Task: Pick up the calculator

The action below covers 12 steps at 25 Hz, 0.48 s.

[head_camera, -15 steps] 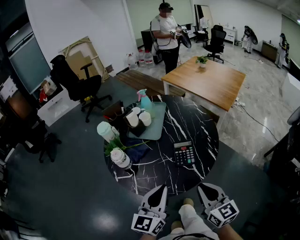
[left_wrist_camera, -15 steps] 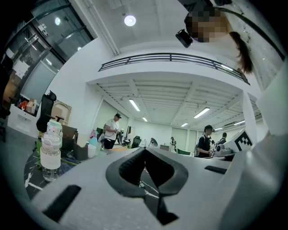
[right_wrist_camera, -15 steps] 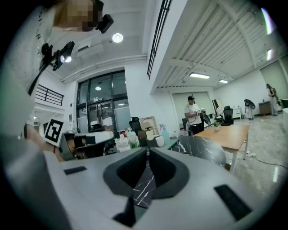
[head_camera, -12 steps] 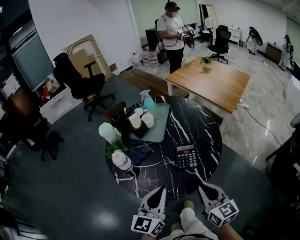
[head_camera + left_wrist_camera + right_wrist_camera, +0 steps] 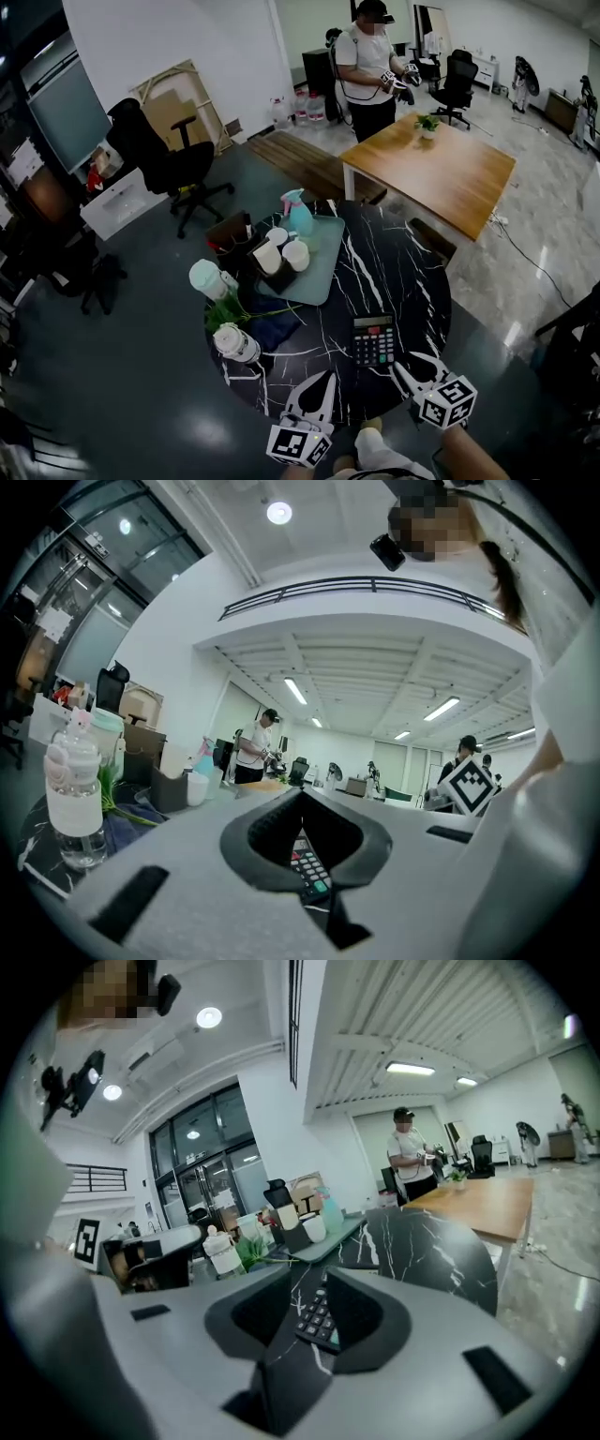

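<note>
calculator (image 5: 308, 867) partly hidden, behind left claw (image 5: 302, 793)

Bright, even light falls from ceiling strips (image 5: 296, 691) and round lamps (image 5: 208, 1017) — shadows stay soft, and the dark floor (image 5: 202, 433) shows a dull sheen. Edges bend fisheye-fashion into black corners — the nearest foreground blurs.

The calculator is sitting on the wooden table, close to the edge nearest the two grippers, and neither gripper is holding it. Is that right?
Not quite. The head view shows the calculator on the round black marble table, not the wooden table behind it. The rest stands: it lies near the edge nearest the left gripper and right gripper, and neither holds it.
</note>
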Each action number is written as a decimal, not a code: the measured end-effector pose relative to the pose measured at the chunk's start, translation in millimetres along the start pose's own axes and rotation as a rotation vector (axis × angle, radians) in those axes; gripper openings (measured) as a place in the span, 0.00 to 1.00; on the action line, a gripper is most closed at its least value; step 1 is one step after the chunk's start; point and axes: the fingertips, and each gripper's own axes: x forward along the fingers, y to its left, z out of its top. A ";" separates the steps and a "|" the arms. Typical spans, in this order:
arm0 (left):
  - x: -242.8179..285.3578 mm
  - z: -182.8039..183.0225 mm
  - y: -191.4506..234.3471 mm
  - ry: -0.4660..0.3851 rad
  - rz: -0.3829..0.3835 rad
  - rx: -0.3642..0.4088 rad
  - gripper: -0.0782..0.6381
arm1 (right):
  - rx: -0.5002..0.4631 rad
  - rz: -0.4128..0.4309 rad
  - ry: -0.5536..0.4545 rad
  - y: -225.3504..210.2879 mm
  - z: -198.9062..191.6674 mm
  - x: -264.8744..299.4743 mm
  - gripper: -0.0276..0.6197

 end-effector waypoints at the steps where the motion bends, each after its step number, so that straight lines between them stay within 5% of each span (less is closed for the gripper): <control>1: 5.7 1.9 0.7 0.001 0.004 -0.001 0.12 | 0.015 0.006 0.021 -8.6 -0.1 9.6 0.20; 7: 25.1 -4.4 5.4 0.017 0.028 -0.010 0.12 | 0.099 0.043 0.220 -67.2 -20.7 68.3 0.34; 12: 38.9 -18.3 16.8 0.019 0.064 -0.014 0.12 | 0.129 0.087 0.313 -102.2 -25.2 109.5 0.35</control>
